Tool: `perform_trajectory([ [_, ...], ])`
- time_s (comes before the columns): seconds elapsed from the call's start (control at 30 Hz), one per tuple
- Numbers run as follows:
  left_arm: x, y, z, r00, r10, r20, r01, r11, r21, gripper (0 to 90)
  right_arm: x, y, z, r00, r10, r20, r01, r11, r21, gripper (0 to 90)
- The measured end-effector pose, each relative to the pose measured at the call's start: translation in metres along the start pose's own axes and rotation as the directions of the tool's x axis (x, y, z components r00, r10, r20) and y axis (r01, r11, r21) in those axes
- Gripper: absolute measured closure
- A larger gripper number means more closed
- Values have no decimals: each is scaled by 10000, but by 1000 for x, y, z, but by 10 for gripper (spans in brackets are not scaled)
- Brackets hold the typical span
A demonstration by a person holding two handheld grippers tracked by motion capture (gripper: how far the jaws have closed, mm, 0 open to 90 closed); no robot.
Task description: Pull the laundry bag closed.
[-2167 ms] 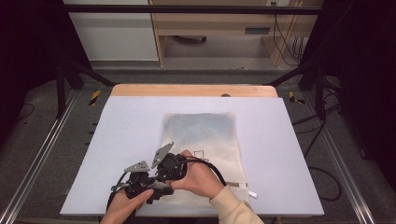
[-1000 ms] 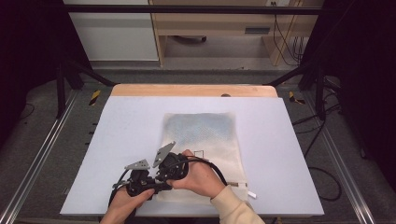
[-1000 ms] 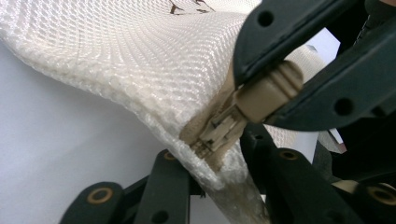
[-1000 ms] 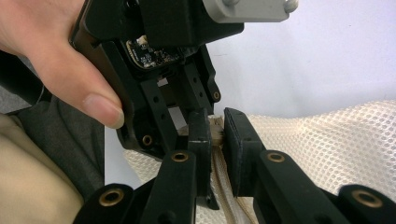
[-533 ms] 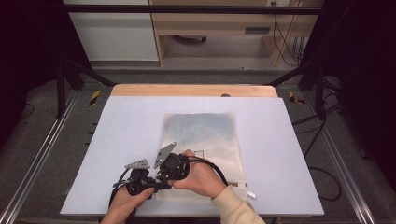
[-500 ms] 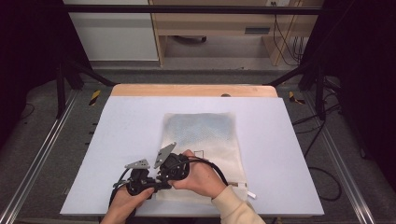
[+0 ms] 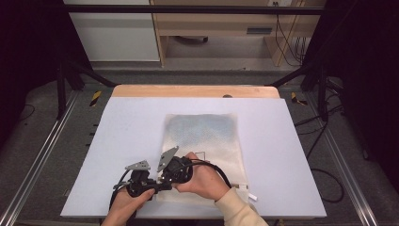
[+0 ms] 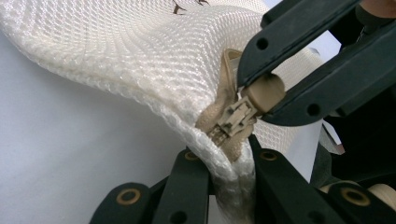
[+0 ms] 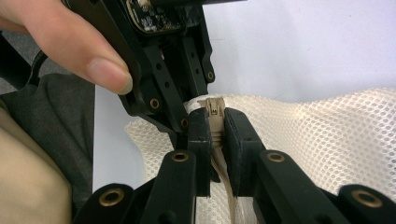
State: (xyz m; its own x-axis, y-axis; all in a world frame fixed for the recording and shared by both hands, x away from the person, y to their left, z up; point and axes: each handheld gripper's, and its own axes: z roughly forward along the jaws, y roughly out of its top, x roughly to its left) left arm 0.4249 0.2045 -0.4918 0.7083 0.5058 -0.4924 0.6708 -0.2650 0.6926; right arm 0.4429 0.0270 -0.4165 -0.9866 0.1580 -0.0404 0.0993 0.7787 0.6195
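Very little has shifted since the earlier high views: both hands sit at the same near-left corner of the bag, and the one real change is at the left claw [image 8: 224,186], whose jaws have just been closing and are now pressed onto the corner of the white mesh laundry bag [image 7: 203,141], with the mesh edge bunched up between them. That grip looks like an anchor, there to stop the fabric from sliding. The right claw [image 9: 215,140] is pinching the beige zipper pull [image 9: 214,112], with the slider [image 8: 238,116] sitting right at the end of the zip track, just above the left claw's jaws in the left gripper view. So the two claws are almost touching, one on cloth, one on the pull, which I read as the setup for drawing the zipper along the bag's near edge. The rest of the bag lies flat on the pale tabletop [image 7: 117,141], stretching away from the person, with only this corner lifted off the surface. A left thumb [image 9: 93,65] rests on the left gripper's body, steadying it. The pull should need to run straight along the track, or the mesh may snag.
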Motion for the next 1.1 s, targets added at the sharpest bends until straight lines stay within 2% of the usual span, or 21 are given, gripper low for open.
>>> perform_trajectory([
  [0.5,-1,1,-2,9996,79,-269,-80,10000,-33,878,-1,-4,0,9998,-172,91,170,9996,225,823],
  [1.1,-2,2,-4,9994,56,-352,-62,9998,-170,879,-2,-8,-3,9993,-226,313,213,9989,412,824],
])
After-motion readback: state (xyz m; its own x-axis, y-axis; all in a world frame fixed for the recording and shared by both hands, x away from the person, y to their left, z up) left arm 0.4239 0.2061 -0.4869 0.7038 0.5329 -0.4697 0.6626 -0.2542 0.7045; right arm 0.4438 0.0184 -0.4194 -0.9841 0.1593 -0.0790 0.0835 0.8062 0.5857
